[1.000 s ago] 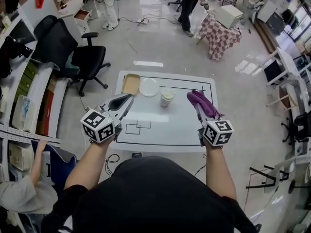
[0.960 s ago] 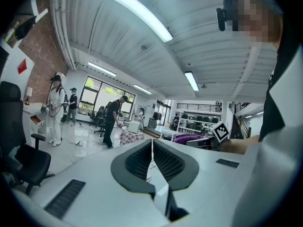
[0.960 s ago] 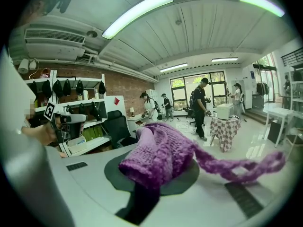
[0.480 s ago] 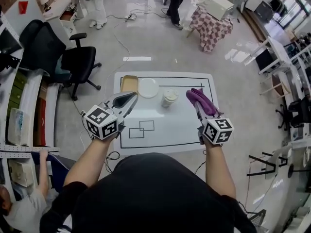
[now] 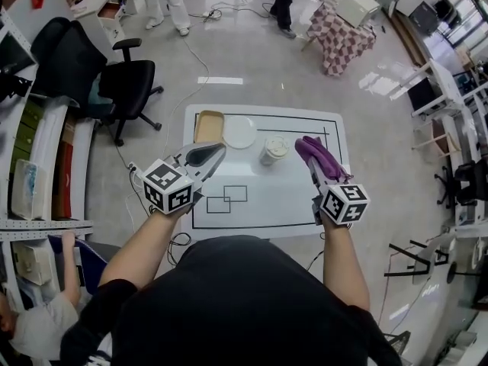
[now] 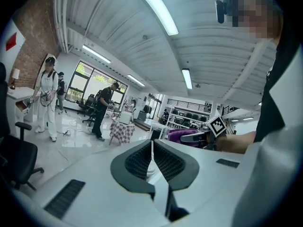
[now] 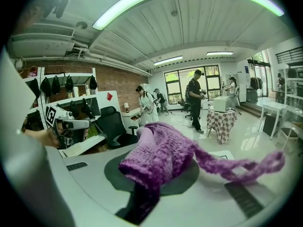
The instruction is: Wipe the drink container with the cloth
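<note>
Both claws are closing on mid-frame since earlier: right claw [image 5: 311,163] is clamping purple cloth [image 5: 325,158], left claw [image 5: 219,149] is staying pinched, empty. Drink container [image 5: 273,149] is standing between them on desk [image 5: 259,204]; wiping not yet starting, cloth apart.

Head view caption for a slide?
Right gripper holds purple cloth beside the cup on the white table; left gripper shut, empty.

The cloth [image 5: 320,157] is purple knit. The container [image 5: 274,149] is off-white. The surface [image 5: 259,204] is white, ruled with black lines and rectangles. The plate [image 5: 239,132] is white, the tray [image 5: 207,126] tan. The left gripper [image 5: 219,149] and right gripper [image 5: 308,152] are pale grey with black-and-white square markers. A far tablecloth [image 5: 341,43] is red-and-white check, the chair [image 5: 131,88] black.
</note>
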The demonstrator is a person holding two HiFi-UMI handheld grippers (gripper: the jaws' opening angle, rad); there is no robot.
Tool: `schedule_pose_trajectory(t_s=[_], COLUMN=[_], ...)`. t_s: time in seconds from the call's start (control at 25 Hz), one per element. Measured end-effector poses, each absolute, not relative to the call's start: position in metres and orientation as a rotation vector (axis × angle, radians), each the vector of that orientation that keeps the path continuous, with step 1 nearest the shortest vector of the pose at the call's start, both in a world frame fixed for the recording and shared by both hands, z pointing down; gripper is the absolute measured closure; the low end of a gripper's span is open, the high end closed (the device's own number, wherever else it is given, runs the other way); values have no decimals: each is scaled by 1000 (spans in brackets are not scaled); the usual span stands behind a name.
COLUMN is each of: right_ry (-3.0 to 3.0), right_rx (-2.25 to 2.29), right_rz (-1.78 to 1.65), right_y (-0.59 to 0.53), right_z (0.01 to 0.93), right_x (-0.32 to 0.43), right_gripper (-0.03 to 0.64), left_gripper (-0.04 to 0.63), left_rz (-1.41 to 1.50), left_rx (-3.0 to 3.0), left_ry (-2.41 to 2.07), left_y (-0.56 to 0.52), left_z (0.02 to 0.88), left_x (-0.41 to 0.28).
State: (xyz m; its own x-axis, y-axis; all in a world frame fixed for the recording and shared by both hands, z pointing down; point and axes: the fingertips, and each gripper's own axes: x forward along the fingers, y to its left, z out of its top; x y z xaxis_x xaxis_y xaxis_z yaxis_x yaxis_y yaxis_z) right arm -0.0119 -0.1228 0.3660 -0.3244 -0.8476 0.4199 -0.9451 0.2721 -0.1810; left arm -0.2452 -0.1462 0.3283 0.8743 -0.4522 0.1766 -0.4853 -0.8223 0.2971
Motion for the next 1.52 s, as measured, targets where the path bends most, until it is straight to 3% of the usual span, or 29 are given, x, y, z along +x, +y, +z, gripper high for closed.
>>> schedule_pose_trajectory(t_s=[0.48, 0.92, 1.52], right_ry=[-2376, -2424, -2556], right_rx=[1496, 1273, 865], right_rz=[620, 751, 897], right_y=[-181, -224, -257], right_z=[388, 449, 493], right_x=[27, 63, 17], right_gripper=[541, 541, 541], left_gripper=[558, 414, 219], left_rz=[201, 464, 804], left_rx=[2687, 2701, 2734], left_ry=[-772, -761, -709], left_y=[-179, -210, -241], left_z=[353, 445, 561], left_x=[-191, -98, -23])
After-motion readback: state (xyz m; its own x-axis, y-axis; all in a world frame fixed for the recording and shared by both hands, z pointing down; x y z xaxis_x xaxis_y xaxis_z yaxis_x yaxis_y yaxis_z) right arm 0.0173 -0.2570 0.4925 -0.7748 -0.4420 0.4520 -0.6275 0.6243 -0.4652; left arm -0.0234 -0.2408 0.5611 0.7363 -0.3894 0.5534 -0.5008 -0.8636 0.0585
